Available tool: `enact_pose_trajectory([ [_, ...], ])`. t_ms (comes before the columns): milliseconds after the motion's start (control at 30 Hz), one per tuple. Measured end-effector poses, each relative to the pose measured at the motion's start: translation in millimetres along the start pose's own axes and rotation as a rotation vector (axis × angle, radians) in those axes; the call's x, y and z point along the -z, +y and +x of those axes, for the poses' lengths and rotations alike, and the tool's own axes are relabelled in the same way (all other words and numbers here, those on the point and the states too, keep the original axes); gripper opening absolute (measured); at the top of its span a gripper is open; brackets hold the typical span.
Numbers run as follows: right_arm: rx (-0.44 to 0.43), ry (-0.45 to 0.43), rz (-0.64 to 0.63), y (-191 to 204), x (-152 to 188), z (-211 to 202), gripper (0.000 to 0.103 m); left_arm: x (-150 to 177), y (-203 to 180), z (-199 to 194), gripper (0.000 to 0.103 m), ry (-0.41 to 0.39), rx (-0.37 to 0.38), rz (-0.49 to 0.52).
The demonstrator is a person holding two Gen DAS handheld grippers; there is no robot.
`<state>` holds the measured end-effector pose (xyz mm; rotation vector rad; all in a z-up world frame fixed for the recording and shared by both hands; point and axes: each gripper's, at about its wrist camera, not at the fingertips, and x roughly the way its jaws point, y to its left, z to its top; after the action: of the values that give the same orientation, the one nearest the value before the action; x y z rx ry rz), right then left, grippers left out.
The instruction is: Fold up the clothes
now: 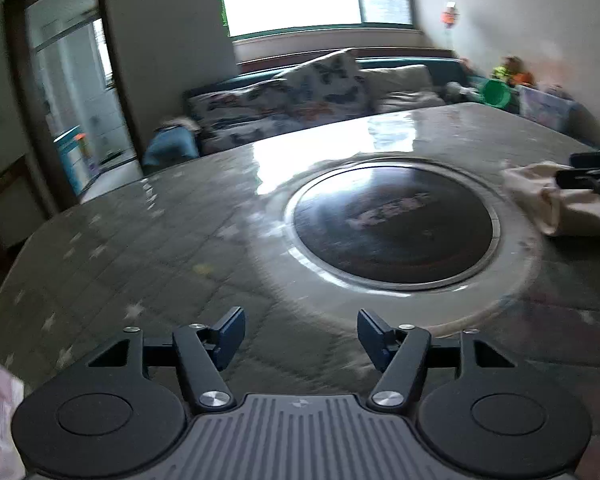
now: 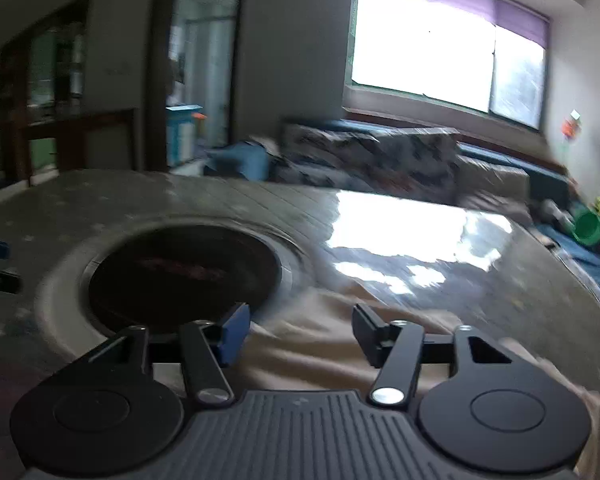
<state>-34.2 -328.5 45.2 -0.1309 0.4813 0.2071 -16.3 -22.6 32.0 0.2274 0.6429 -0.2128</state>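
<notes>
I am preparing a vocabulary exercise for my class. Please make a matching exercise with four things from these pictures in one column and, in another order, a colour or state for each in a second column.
Column 1
1. cloth
2. round insert in the table
3. bowl by the sofa
4. left claw

Column 2
A. green
B. open, holding nothing
C. beige, lying on the table
D. dark, ringed with metal

Pairs: 1-C, 2-D, 3-A, 4-B
</notes>
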Motion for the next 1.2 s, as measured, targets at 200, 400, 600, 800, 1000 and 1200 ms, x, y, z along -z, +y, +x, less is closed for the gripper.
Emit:
enact_pose_trajectory([
  [200,-0.184,0.005,-0.047,44,-18,19,0.079,7,2,11,0.08,-0.001,-0.065,-0.065],
  [400,-0.267,0.074,-0.071,74,-20,55,0.085,12,6,20,0.086,0.006,-0.133,-0.076],
  [600,-0.298,0.139,-0.055,84,-20,88,0.09,13,13,24,0.095,0.007,-0.145,-0.113],
  [800,-0.286,0.177,-0.043,89,-10,101,0.099,14,18,30,0.102,0.009,-0.149,-0.144],
  [1000,-0.294,0.218,-0.038,90,-4,110,0.103,15,22,33,0.103,0.018,-0.137,-0.178],
  [1200,-0.282,0.231,-0.058,93,-2,114,0.103,16,28,34,0.103,0.027,-0.116,-0.211],
])
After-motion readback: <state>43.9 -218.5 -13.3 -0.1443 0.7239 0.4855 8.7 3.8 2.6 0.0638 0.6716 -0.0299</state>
